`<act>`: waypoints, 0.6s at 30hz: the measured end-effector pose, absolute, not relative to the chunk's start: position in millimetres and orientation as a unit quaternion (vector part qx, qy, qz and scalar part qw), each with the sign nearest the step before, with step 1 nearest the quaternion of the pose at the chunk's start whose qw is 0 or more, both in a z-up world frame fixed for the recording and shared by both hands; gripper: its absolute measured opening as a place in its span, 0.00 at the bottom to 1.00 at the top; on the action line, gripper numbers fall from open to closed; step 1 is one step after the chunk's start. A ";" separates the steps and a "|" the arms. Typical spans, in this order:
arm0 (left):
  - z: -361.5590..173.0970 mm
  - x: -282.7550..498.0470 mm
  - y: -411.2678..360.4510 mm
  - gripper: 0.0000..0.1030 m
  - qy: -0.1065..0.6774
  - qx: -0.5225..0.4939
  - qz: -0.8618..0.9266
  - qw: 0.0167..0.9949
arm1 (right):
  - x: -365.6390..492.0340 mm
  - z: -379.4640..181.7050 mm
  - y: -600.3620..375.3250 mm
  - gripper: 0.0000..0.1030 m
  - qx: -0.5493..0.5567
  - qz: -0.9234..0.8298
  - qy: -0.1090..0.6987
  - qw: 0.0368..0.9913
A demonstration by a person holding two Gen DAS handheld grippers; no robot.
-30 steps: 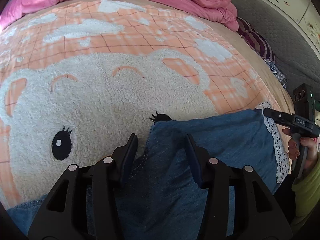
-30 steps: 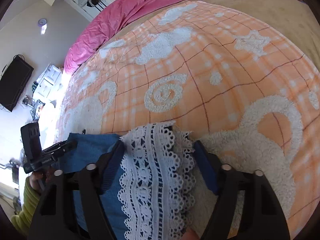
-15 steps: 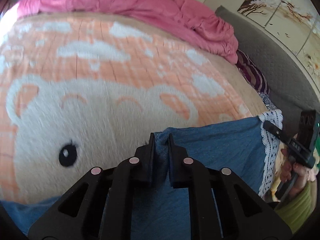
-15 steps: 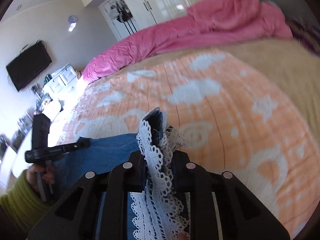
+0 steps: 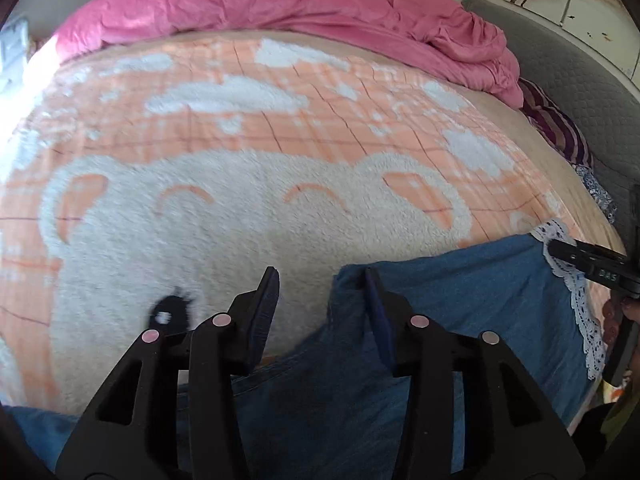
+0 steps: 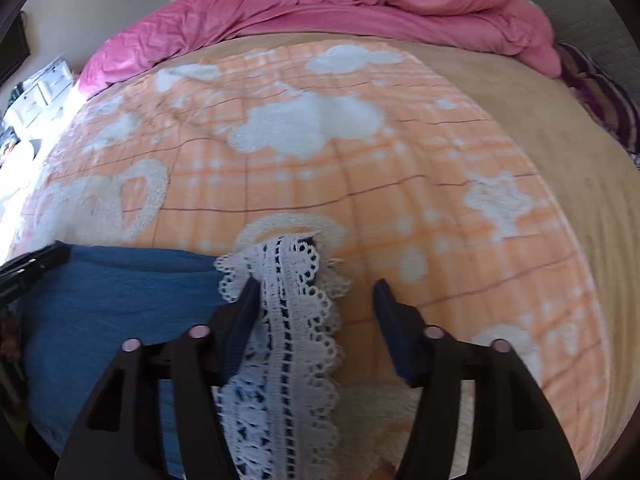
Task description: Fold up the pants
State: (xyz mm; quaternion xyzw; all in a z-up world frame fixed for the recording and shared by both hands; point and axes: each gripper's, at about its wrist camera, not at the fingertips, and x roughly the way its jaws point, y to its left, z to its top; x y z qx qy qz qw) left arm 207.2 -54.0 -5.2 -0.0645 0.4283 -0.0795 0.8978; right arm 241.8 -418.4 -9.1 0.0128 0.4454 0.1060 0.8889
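**Both claws let go of the pants**

Half a second ago both claws were pinched shut on the pants; now their jaws have just been opening, and the cloth lies loose on the bed.

On the left side, the left claw (image 5: 320, 304) stands partly open. The blue pants (image 5: 460, 320) have a folded edge that rises beside the inner face of its right finger. The left finger stands over the fluffy blanket (image 5: 240, 208) with nothing on it. Nothing is squeezed, so this claw holds nothing.

Moving right, the denim spreads flat across the near part of the bed, on top of the peach and white blanket. A pink quilt (image 5: 280, 4) is bunched up at the far end.

On the right side, the right claw (image 6: 314, 312) is open wider. The white lace hem (image 6: 288, 304) lies between its fingers and leans on the left one. The right finger is clear of it. This claw grips nothing either.

The pants look soft and floppy, and not very heavy. They will bend and sag wherever they are lifted. The denim is thick enough to pinch well. The lace looks thin and full of holes, so it could snag or tear. I think it is best to take hold of the denim just beside the lace, and of the folded edge at the other end.
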 end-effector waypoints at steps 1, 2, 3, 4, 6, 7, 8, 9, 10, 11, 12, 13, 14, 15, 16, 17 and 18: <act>-1.2 204.2 -52.4 0.35 0.424 -0.060 -0.075 0.901 | 237.1 -6.0 -423.5 0.58 0.030 0.112 0.444 0.889; 3.3 198.9 -51.1 0.37 0.419 -0.051 -0.064 0.904 | 232.6 -1.5 -425.6 0.60 0.040 0.115 0.440 0.890; 7.6 191.9 -50.1 0.37 0.413 -0.038 -0.048 0.908 | 223.6 4.8 -430.4 0.60 0.046 0.113 0.428 0.895; 11.1 184.6 -49.2 0.37 0.408 -0.028 -0.035 0.912 | 215.7 11.2 -431.9 0.60 0.047 0.111 0.420 0.899; 18.1 171.3 -47.9 0.39 0.403 -0.023 -0.029 0.915 | 197.9 24.5 -436.3 0.60 0.053 0.112 0.402 0.907; 22.6 165.1 -47.9 0.40 0.401 -0.024 -0.029 0.915 | 188.7 30.0 -439.3 0.60 0.066 0.114 0.394 0.910; 27.5 158.2 -48.2 0.43 0.399 -0.028 -0.031 0.916 | 179.7 34.9 -442.4 0.61 0.085 0.121 0.385 0.911; 33.4 149.8 -48.6 0.47 0.393 -0.034 -0.037 0.918 | 172.7 38.6 -445.1 0.64 0.102 0.129 0.378 0.911; 37.4 140.7 -48.8 0.49 0.385 -0.039 -0.042 0.921 | 165.0 41.9 -448.4 0.66 0.123 0.136 0.370 0.911; 40.4 131.5 -48.8 0.52 0.379 -0.043 -0.045 0.923 | 158.0 43.3 -451.3 0.67 0.138 0.138 0.366 0.910; 42.3 121.0 -49.3 0.53 0.377 -0.047 -0.047 0.924 | 152.5 43.8 -454.1 0.68 0.145 0.137 0.364 0.910; 43.2 110.5 -49.9 0.53 0.377 -0.051 -0.052 0.923 | 145.2 42.2 -456.4 0.68 0.150 0.136 0.365 0.909; 43.7 101.0 -50.3 0.53 0.375 -0.056 -0.057 0.923 | 139.6 39.7 -458.9 0.68 0.153 0.133 0.369 0.907; 44.2 92.9 -50.7 0.53 0.374 -0.059 -0.060 0.924 | 132.9 35.3 -462.3 0.68 0.159 0.126 0.374 0.905; 44.1 85.6 -50.9 0.53 0.373 -0.058 -0.063 0.924 | 127.3 31.1 -465.2 0.68 0.166 0.121 0.379 0.902; 43.9 79.7 -51.4 0.54 0.374 -0.056 -0.064 0.924 | 122.1 28.0 -467.7 0.68 0.174 0.119 0.382 0.900; 43.5 72.9 -51.0 0.54 0.374 -0.055 -0.065 0.923 | 116.2 24.1 -471.9 0.68 0.187 0.117 0.385 0.896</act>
